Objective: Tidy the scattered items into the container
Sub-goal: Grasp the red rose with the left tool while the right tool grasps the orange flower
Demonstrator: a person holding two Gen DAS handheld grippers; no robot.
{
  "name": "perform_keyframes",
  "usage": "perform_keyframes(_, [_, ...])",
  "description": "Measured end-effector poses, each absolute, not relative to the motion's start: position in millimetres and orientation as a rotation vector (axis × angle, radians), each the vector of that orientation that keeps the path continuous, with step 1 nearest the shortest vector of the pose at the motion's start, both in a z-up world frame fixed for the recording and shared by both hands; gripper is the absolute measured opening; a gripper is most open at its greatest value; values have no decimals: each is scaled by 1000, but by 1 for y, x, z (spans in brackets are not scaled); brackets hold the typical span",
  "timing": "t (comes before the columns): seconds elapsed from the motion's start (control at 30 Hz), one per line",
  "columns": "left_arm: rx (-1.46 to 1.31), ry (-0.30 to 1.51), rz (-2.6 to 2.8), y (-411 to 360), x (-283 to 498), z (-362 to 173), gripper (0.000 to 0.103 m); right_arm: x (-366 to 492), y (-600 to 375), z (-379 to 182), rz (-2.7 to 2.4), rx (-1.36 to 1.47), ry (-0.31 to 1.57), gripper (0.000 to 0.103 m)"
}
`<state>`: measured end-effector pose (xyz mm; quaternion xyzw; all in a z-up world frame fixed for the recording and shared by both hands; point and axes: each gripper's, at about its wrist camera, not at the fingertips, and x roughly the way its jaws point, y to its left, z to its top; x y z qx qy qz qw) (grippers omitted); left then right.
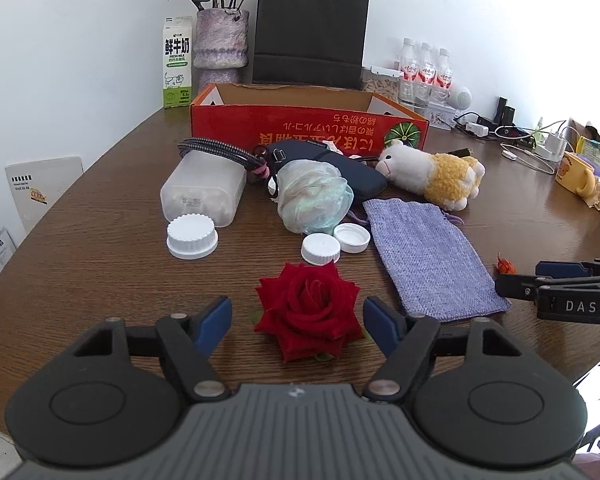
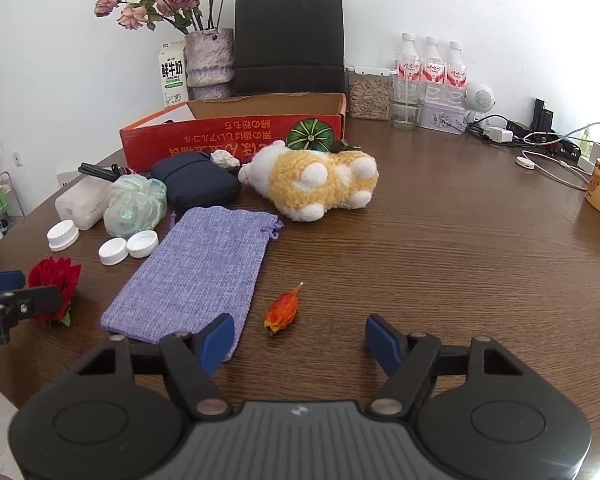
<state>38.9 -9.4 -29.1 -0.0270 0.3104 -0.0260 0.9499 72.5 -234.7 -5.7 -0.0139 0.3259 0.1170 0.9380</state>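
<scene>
Nothing visibly tidied yet — the scattered items lie outside the red cardboard box (image 1: 300, 128). Both hand-held grippers are unclenched: left hand-held gripper (image 1: 297, 322) straddles the red fabric rose (image 1: 308, 310), right hand-held gripper (image 2: 300, 340) empty.

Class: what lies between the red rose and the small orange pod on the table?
The purple pouch lies between the rose and the pod, clearest in the right wrist view.

White wall (image 1: 440, 8), brown wooden table (image 2: 440, 260)

Pouch (image 1: 432, 260) right of rose (image 1: 309, 311)
</scene>
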Motion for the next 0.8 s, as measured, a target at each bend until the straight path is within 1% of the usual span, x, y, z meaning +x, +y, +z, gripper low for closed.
perform_keyframes(0.03, [-56, 633, -54, -10, 40, -30, 73, 74, -235, -7, 239, -20, 662, 65])
perform_keyframes(0.1, [-59, 641, -52, -10, 43, -31, 73, 76, -235, -7, 224, -19, 650, 51])
perform_keyframes(0.13, [-62, 645, -51, -10, 44, -32, 72, 77, -235, -7, 228, -17, 647, 48])
perform_keyframes(0.2, [-69, 655, -51, -9, 47, -34, 65, 77, -233, -7, 241, -21, 643, 39])
perform_keyframes(0.23, [-70, 655, -49, -9, 48, -34, 59, 77, -232, -7, 242, -31, 639, 35])
perform_keyframes(0.27, [-69, 653, -46, -9, 48, -34, 55, 77, -231, -7, 243, -42, 635, 28])
perform_keyframes(0.3, [-70, 652, -47, -9, 48, -34, 53, 77, -229, -7, 248, -51, 632, 21])
perform_keyframes(0.37, [-81, 650, -52, -8, 47, -33, 50, 77, -228, -7, 267, -54, 630, 16])
perform_keyframes(0.43, [-81, 645, -53, -7, 47, -32, 48, 76, -227, -7, 282, -53, 629, 14])
perform_keyframes(0.8, [-108, 601, -37, 4, 51, -23, 46, 78, -226, 0, 289, -48, 592, 13])
